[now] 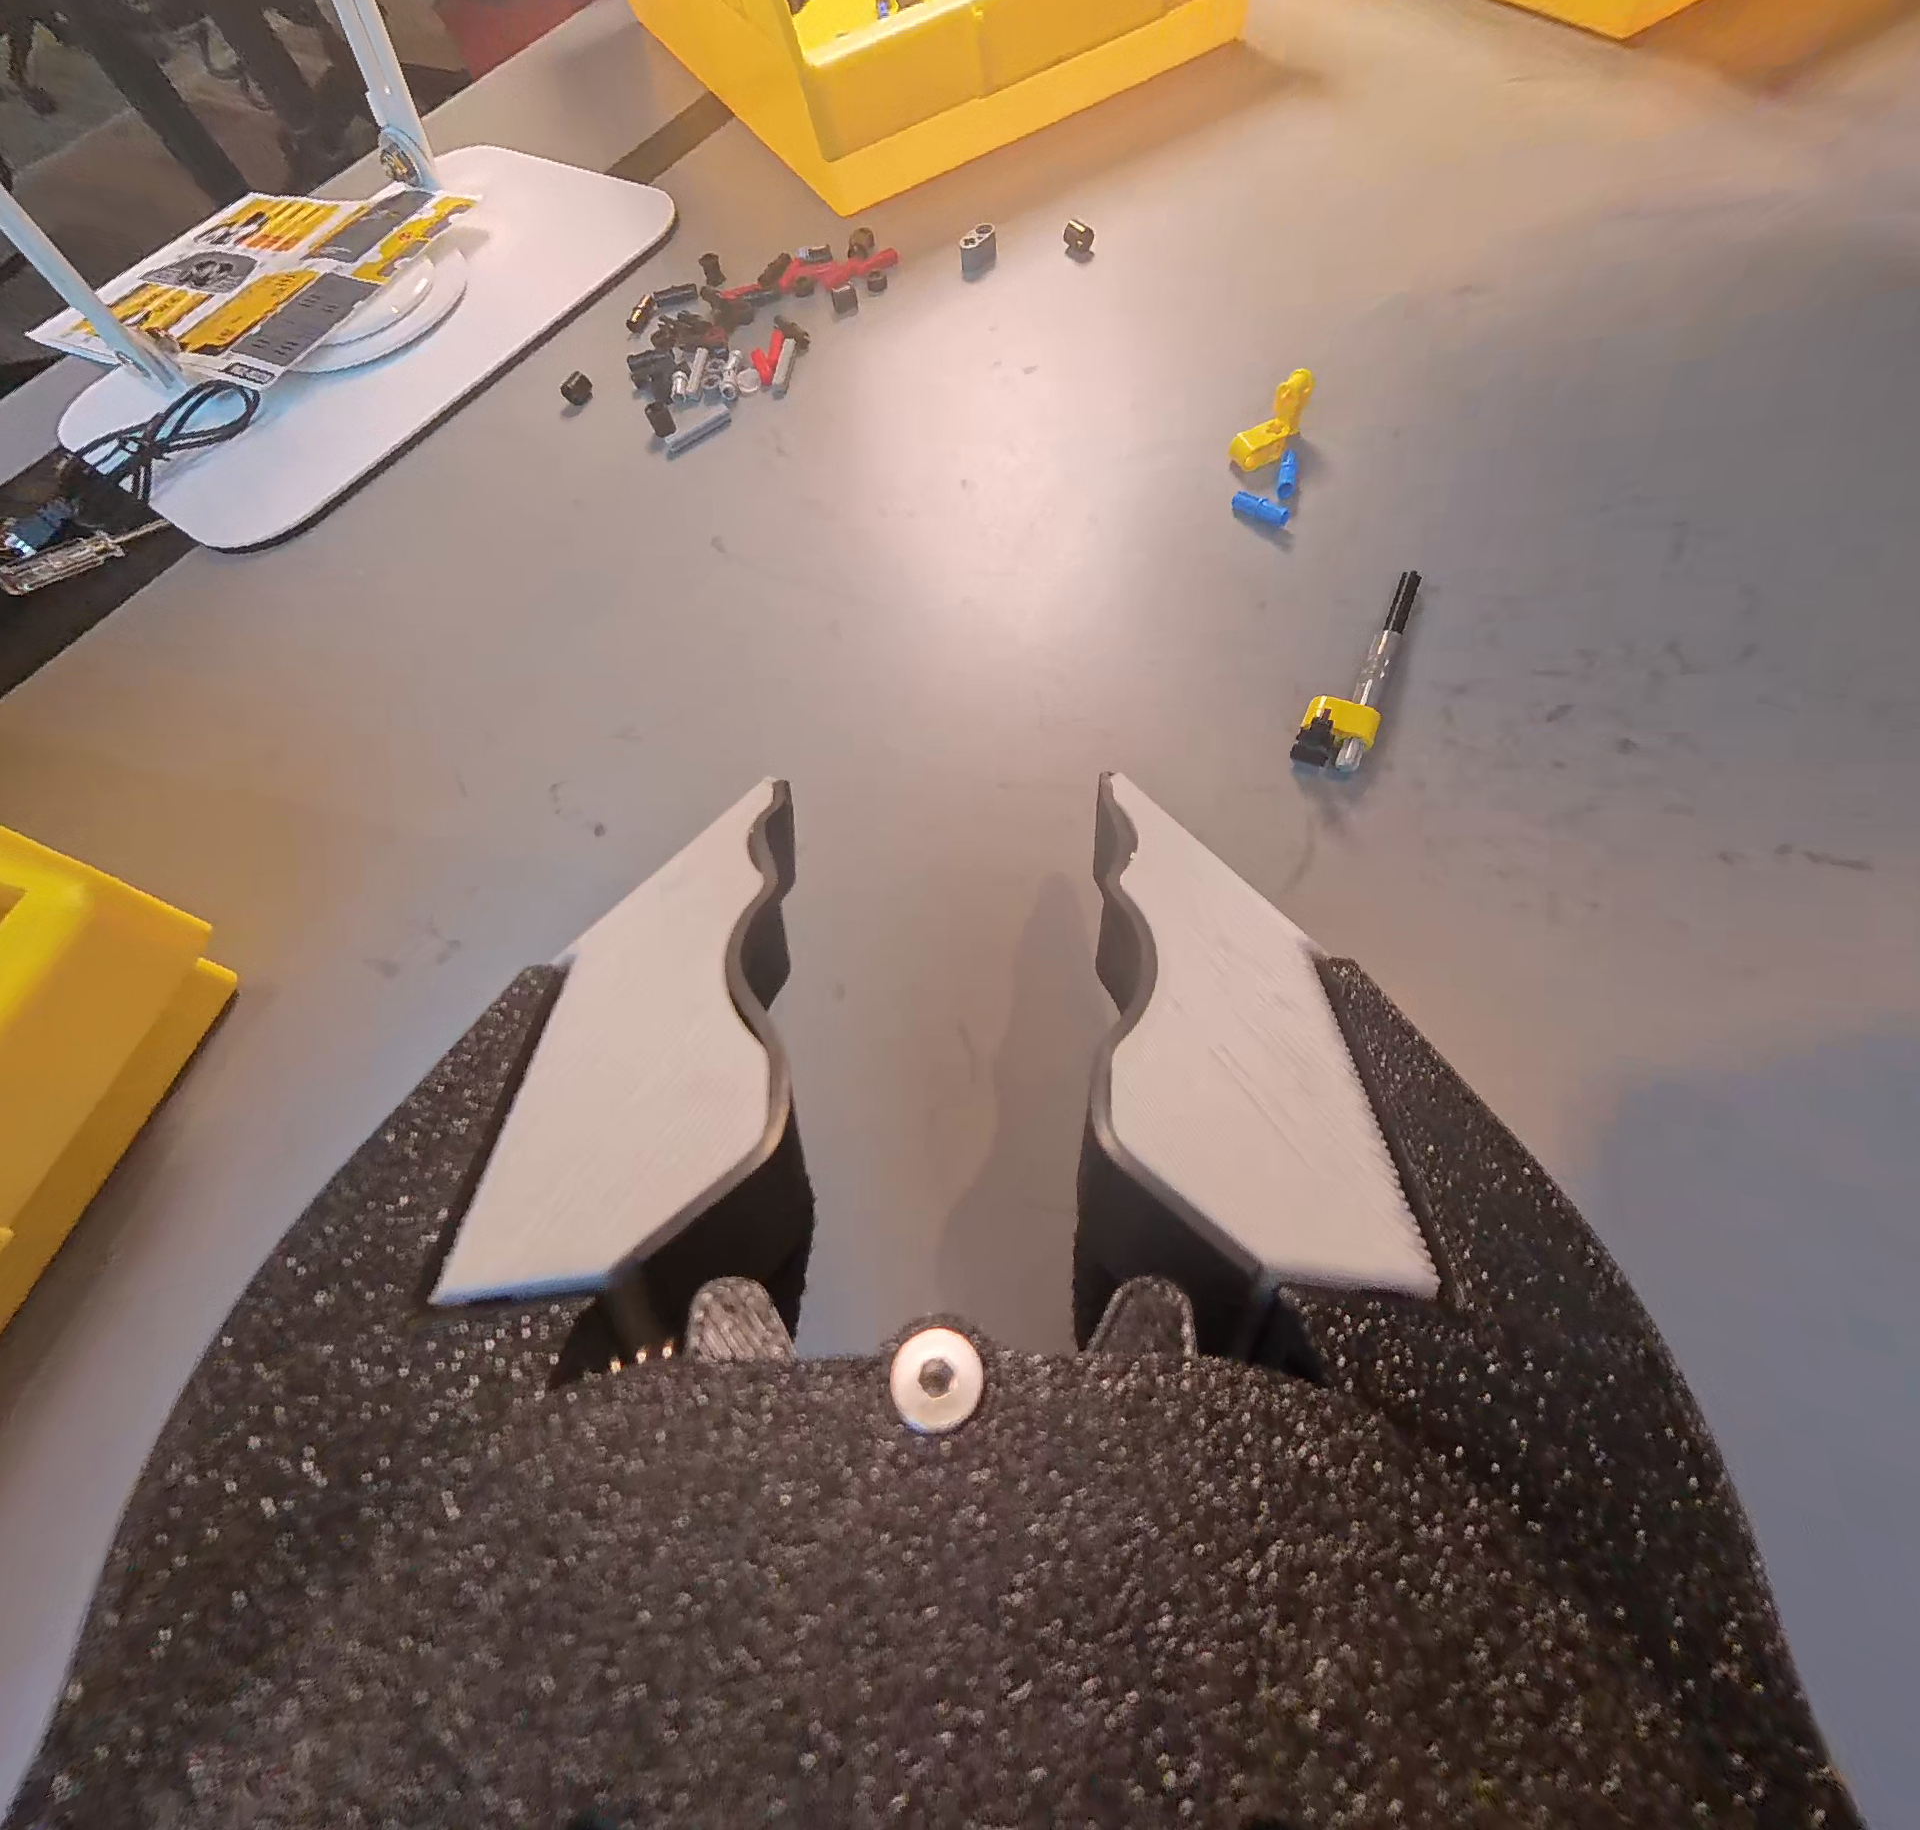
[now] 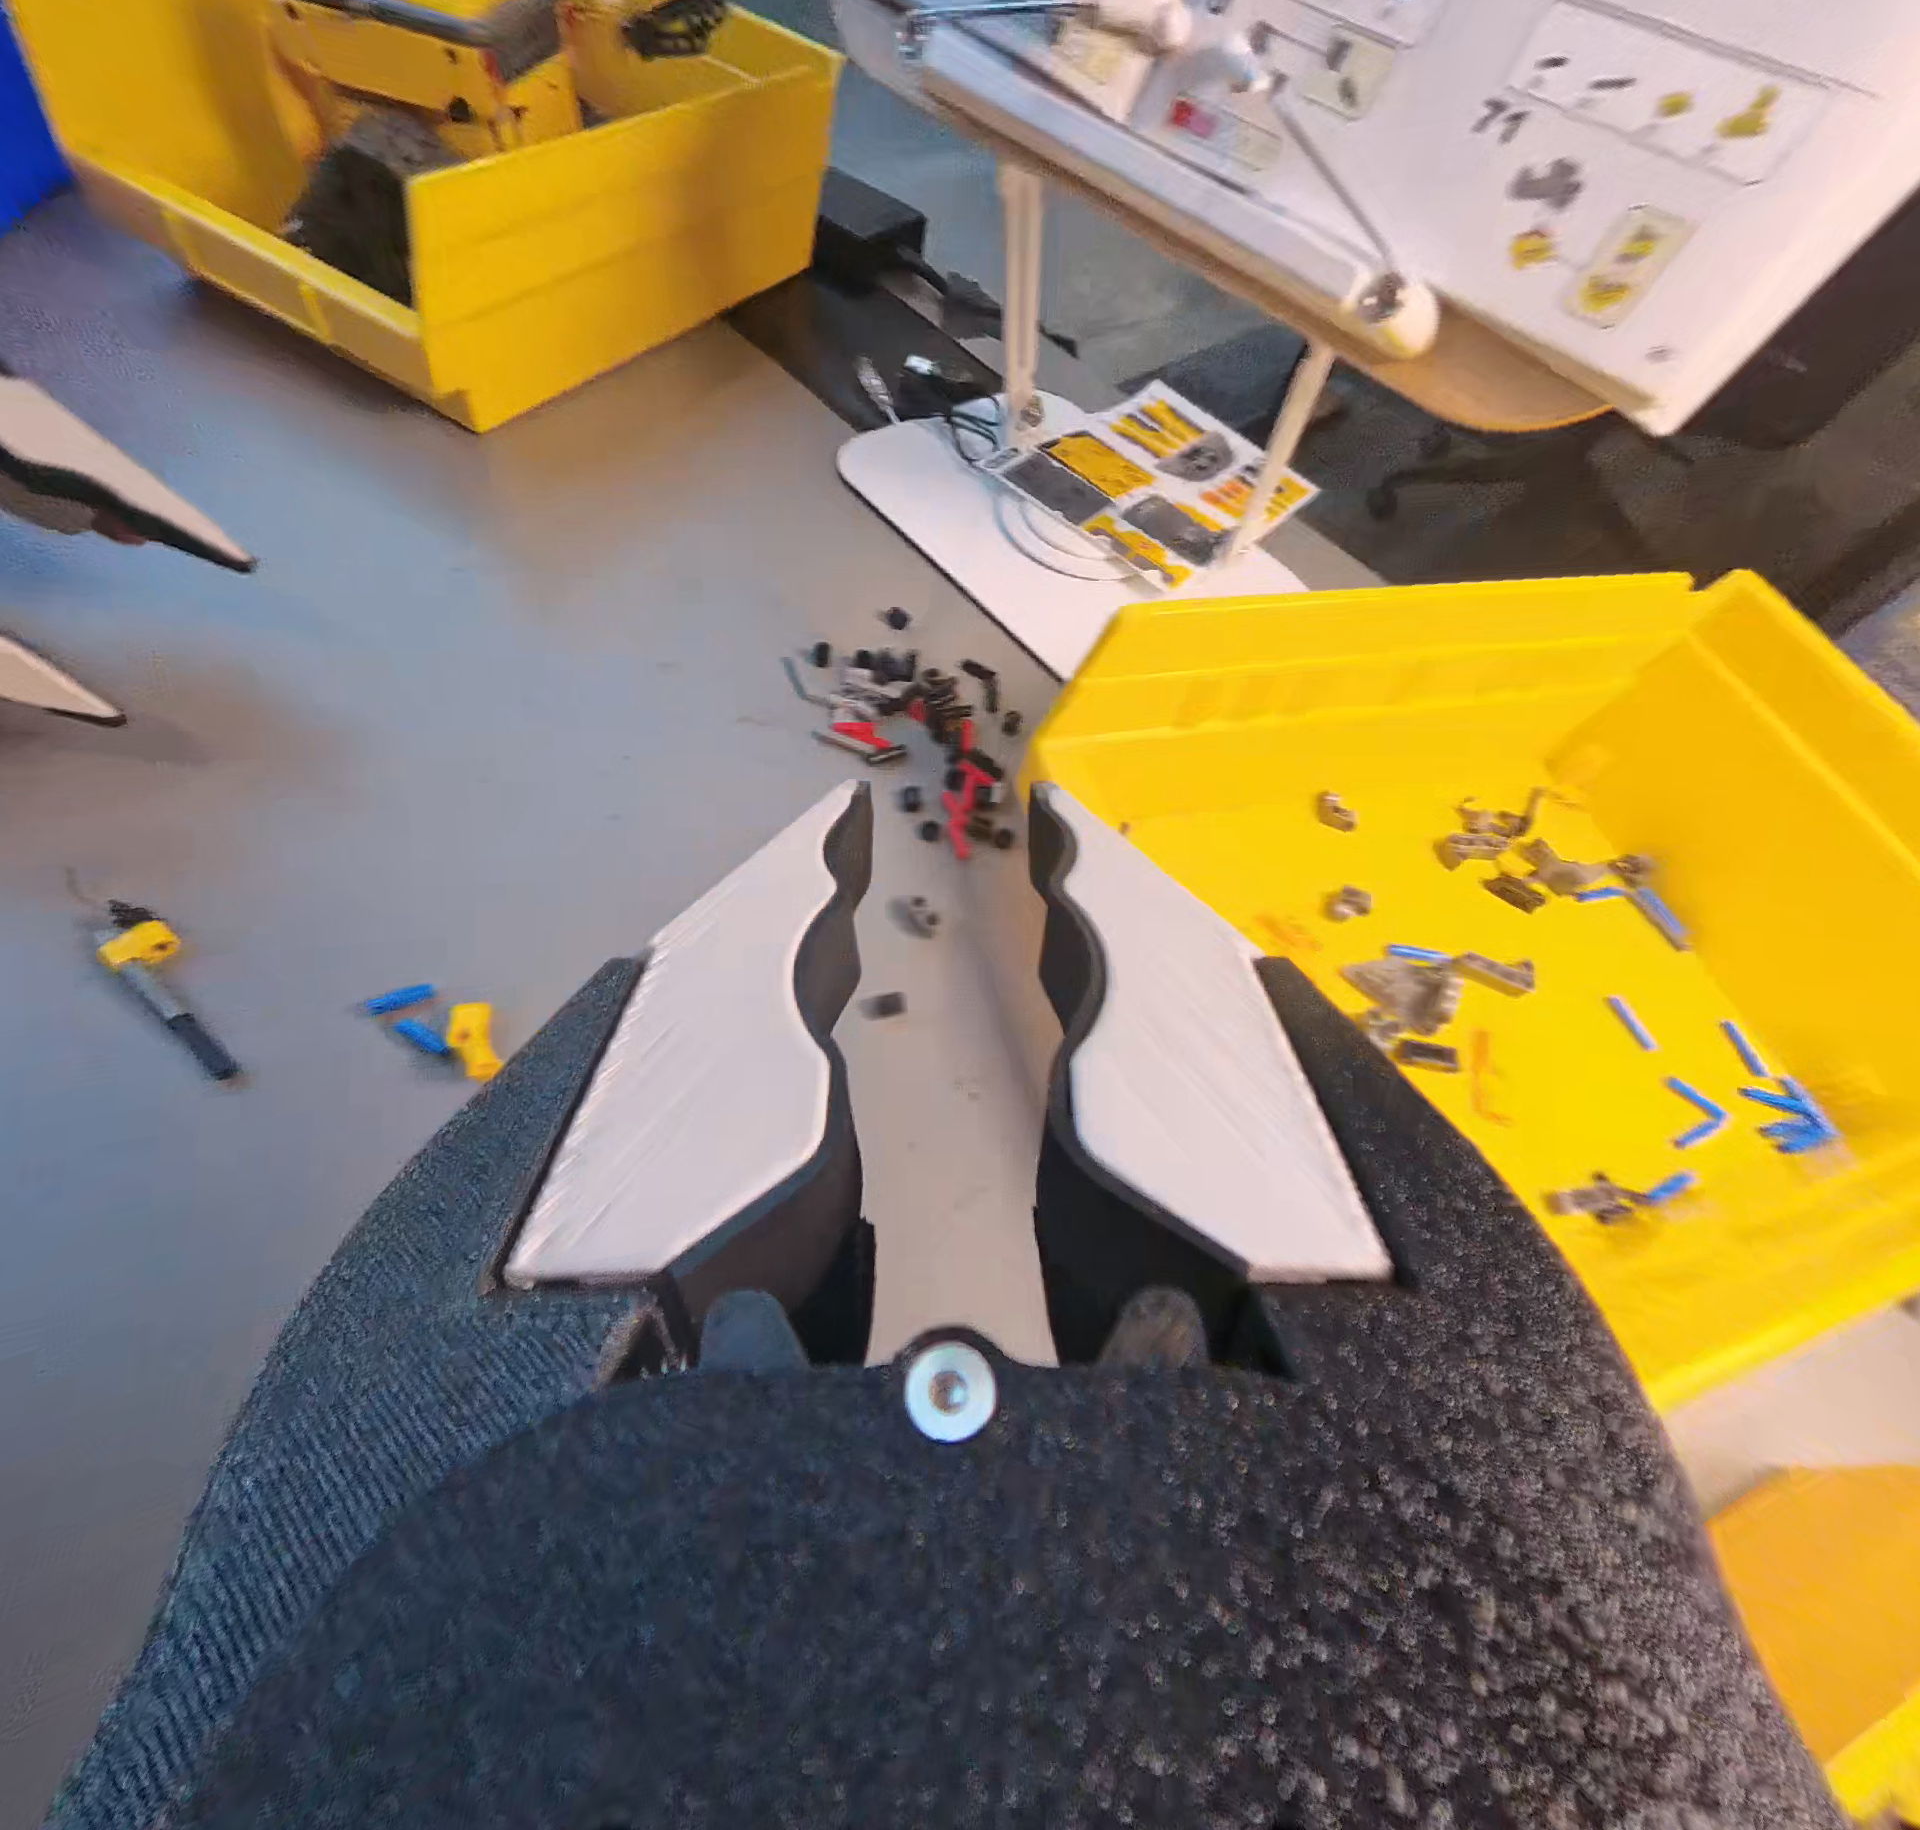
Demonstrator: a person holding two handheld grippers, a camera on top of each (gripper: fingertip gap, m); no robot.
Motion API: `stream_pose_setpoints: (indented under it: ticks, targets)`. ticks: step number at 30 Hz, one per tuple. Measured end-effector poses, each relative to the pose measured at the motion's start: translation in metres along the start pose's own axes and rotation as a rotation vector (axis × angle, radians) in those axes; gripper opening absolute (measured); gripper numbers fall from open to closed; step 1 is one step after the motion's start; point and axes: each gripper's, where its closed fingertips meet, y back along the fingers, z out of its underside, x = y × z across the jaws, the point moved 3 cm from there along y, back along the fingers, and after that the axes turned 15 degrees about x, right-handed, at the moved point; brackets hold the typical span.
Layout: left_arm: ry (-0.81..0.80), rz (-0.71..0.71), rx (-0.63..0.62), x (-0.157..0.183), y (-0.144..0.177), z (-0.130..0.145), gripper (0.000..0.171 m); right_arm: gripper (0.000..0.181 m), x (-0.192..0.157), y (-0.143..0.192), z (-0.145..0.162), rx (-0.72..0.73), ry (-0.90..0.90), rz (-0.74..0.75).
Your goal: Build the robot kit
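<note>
Our left claw (image 1: 943,793) hovers open and empty over the bench (image 1: 935,554); our right claw (image 2: 948,806) gapes empty near small stiff, light pins (image 2: 935,731), beside the yellow bin (image 2: 1351,700).

You are looking over a smooth grey table (image 1: 935,585) that is showing a dull sheen and dark scuffs. The yellow bins (image 2: 1351,700) are gleaming like glossy plastic. Your left gripper (image 1: 943,793) is showing matt, finely ribbed grey fingers (image 1: 665,1053) on a rough, speckled black body. A shiny metal screw (image 1: 936,1380) is glinting there.
</note>
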Motion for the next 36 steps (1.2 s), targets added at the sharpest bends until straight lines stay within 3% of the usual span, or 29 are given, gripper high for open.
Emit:
stream_pose_setpoints:
  ticks: [3, 6, 8, 11, 15, 27, 32, 36]
  targets:
    - [0.000, 0.007, 0.001, 0.001, 0.000, 0.000, 0.058, 0.024, 0.051, -0.006, -0.001, -0.205, 0.129, -0.014]
    - [-0.002, 0.014, 0.007, 0.003, 0.000, -0.001, 0.057, 0.025, 0.095, -0.024, 0.037, -0.537, 0.212, -0.093]
    - [-0.006, 0.015, 0.007, 0.004, 0.001, -0.001, 0.057, 0.024, 0.116, -0.039, 0.066, -0.685, 0.220, -0.138]
    - [-0.005, 0.009, 0.003, 0.003, 0.001, 0.000, 0.057, 0.025, 0.127, -0.055, 0.101, -0.807, 0.177, -0.224]
    - [0.004, -0.002, 0.002, -0.001, 0.003, 0.001, 0.057, 0.025, 0.133, -0.063, 0.124, -0.921, 0.170, -0.282]
    - [0.008, 0.003, -0.007, -0.002, 0.002, 0.002, 0.057, 0.023, 0.128, -0.076, 0.127, -0.918, 0.198, -0.405]
    - [0.004, 0.005, -0.006, -0.001, 0.003, 0.002, 0.057, 0.013, 0.125, -0.075, 0.127, -0.931, 0.149, -0.434]
    - [-0.006, 0.010, -0.011, 0.000, 0.002, 0.002, 0.057, 0.008, 0.125, -0.069, 0.123, -0.951, 0.217, -0.424]
